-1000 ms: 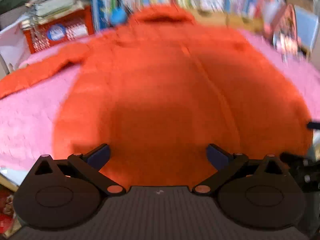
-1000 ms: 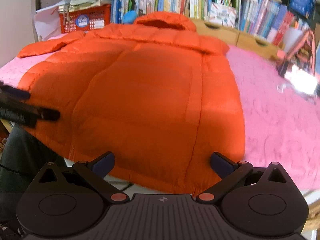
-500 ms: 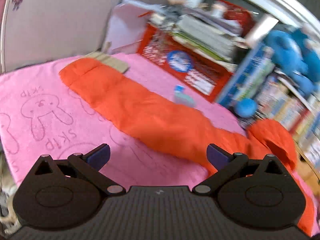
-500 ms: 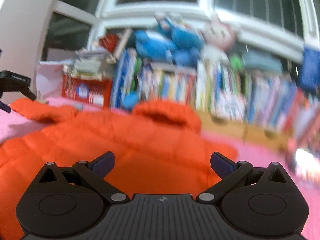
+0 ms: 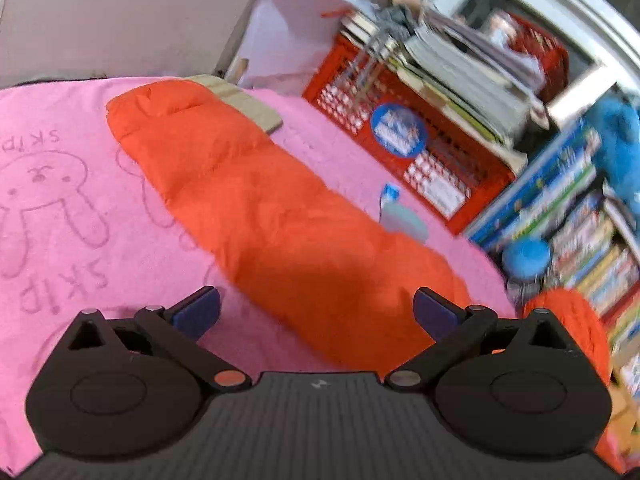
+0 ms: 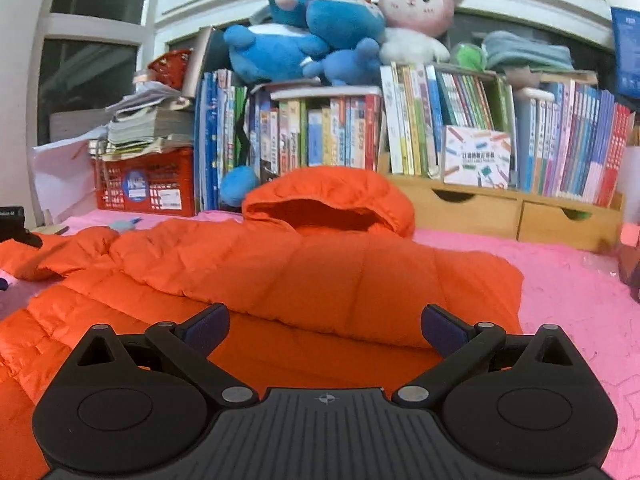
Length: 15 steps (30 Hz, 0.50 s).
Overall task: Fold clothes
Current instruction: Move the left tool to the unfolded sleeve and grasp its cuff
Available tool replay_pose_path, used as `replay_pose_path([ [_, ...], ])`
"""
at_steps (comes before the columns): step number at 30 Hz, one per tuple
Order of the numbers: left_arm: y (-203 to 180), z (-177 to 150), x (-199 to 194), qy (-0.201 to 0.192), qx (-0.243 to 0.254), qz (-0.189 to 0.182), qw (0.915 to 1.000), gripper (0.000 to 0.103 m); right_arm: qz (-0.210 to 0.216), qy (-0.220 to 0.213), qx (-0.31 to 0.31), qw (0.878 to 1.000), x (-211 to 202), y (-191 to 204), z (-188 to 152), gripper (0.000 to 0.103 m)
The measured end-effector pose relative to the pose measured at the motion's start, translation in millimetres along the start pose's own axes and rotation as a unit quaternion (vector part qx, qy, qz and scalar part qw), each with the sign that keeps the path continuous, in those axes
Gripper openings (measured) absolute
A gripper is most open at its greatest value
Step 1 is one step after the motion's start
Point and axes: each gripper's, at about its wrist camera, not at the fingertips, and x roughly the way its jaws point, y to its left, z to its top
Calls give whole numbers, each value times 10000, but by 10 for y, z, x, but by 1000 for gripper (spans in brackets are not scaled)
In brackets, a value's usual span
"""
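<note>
An orange puffer jacket lies flat on a pink towel, its hood toward the bookshelf. Its right side is folded in over the body. In the left wrist view one sleeve stretches out across the pink towel, cuff at the far left. My left gripper hovers open just above the sleeve near the shoulder, holding nothing. My right gripper is open over the jacket's body, empty. The other gripper's tip shows at the left edge.
A red crate stacked with books stands behind the sleeve. A small blue card and a wooden board lie on the towel beside the sleeve. Bookshelf, plush toys and wooden drawers line the back.
Both grippers swung up and forward from the jacket's hem. The left one turned toward the outstretched sleeve and came closer to it; the right one now faces the hood and shelf.
</note>
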Motion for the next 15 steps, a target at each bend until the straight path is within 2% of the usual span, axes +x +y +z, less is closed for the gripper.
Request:
replay_pose_path([
  [2, 35, 28, 61, -161, -223, -68, 9996, 101, -15, 75, -32, 10000, 19, 13, -12, 103],
  [4, 62, 63, 126, -243, -431, -103, 9987, 85, -36, 151, -60, 9999, 35, 26, -13, 103],
  [5, 77, 86, 160, -239, -548, -91, 9982, 62, -38, 179, -53, 9998, 45, 29, -9, 103],
  [6, 93, 112, 199, -201, -679, -106, 9974, 32, -36, 204, -41, 9998, 56, 30, -5, 103],
  [7, 108, 141, 244, -120, -825, -156, 9964, 21, -33, 230, -28, 9997, 68, 31, 0, 103],
  [8, 124, 170, 289, -38, -971, -206, 9951, 6, -29, 256, 0, 9997, 78, 23, 1, 103],
  [10, 59, 228, 302, -59, -1031, -305, 9942, 4, -5, 316, 97, 9995, 92, -12, 6, 103],
  [13, -264, 299, 220, -271, -614, -700, 9953, 4, 16, 402, 316, 9987, 121, -93, 11, 103],
  [15, -510, 286, 165, -262, -322, -1002, 9941, 5, 39, 450, 506, 9977, 139, -160, 7, 103],
])
